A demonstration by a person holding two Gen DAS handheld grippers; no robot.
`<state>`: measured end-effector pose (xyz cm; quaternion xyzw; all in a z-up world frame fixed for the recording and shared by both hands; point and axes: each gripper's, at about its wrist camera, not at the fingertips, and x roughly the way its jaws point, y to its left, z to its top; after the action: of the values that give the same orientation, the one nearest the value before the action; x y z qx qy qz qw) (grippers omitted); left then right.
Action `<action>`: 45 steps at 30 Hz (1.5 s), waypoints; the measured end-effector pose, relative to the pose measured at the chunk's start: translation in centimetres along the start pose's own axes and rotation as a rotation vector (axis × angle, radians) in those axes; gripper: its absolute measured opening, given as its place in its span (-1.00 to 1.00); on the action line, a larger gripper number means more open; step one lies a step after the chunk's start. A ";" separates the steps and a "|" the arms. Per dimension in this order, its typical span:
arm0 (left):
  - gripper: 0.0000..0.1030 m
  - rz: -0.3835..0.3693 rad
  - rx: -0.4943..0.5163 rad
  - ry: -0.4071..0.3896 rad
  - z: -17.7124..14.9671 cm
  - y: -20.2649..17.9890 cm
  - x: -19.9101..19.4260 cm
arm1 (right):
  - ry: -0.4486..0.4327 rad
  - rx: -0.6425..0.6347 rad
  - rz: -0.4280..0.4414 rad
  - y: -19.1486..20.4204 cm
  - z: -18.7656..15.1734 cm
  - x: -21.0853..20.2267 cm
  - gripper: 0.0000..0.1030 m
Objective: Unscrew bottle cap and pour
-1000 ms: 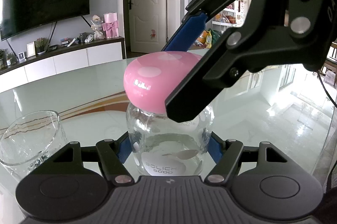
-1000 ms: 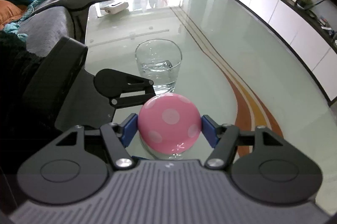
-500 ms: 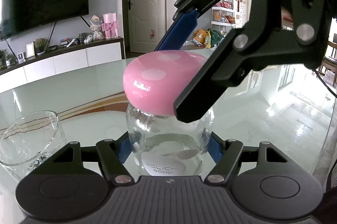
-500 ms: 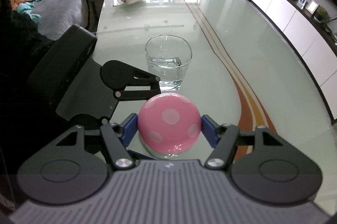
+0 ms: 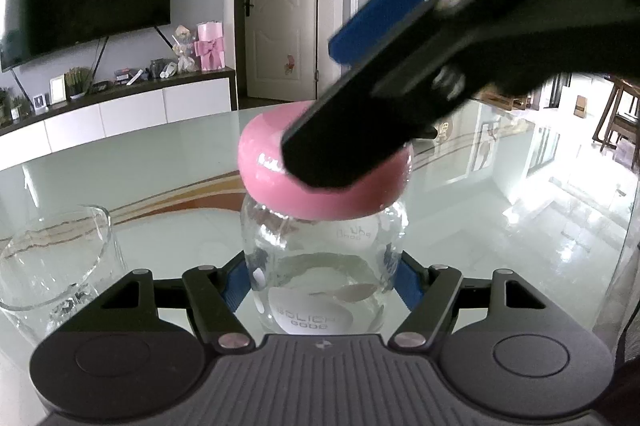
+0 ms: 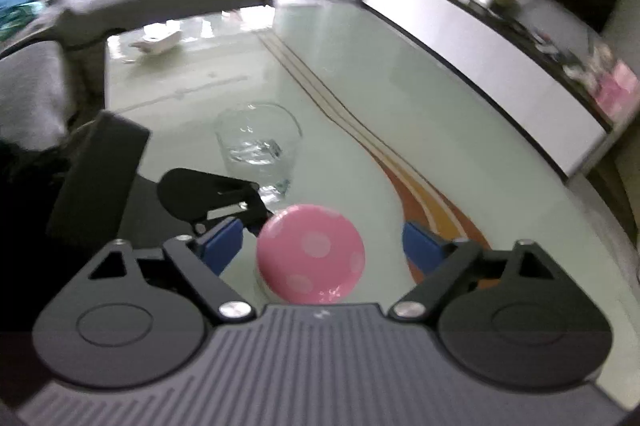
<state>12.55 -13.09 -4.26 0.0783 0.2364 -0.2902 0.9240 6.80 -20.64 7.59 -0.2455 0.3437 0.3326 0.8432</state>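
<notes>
left gripper — closed | right gripper — fingers spread

Upright glass bottle, pink cap

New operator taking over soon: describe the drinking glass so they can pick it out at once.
Start from the long pale-green glass table. Near its close end stands the clear bottle with the pink dotted cap, held by the left gripper. The drinking glass stands just beyond it on the sofa side: a short, open, uncapped tumbler holding a little water.

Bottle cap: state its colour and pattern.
The bottle cap is pink with paler pink dots, clearest in the right wrist view.
</notes>
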 end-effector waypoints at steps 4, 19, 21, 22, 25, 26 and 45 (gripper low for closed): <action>0.43 -0.003 0.002 0.002 0.1 0.1 0.1 | 0.056 0.047 0.022 0.1 -0.1 1.1 0.52; 0.43 -0.018 0.012 0.003 0.4 0.6 0.5 | 0.057 -0.035 0.061 -0.3 -0.3 0.9 0.26; 0.43 -0.022 0.014 0.003 0.4 0.8 0.6 | 0.049 -0.061 0.095 -0.7 -0.4 0.9 0.26; 0.43 -0.024 0.016 0.003 0.4 0.9 0.6 | 0.044 -0.076 0.114 -0.9 -0.5 0.9 0.26; 0.43 -0.027 0.018 0.004 0.5 1.2 0.6 | 0.036 -0.111 0.155 -1.4 -0.5 0.8 0.26; 0.43 -0.028 0.018 0.004 0.4 1.2 0.6 | 0.034 -0.120 0.167 -1.6 -0.4 0.7 0.26; 0.43 -0.032 0.017 0.003 -0.1 0.4 0.1 | 0.030 -0.225 0.295 -3.3 0.4 0.3 0.26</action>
<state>12.82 -12.82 -4.40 0.0830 0.2364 -0.3067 0.9182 9.53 -22.45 8.20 -0.2901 0.3490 0.4855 0.7472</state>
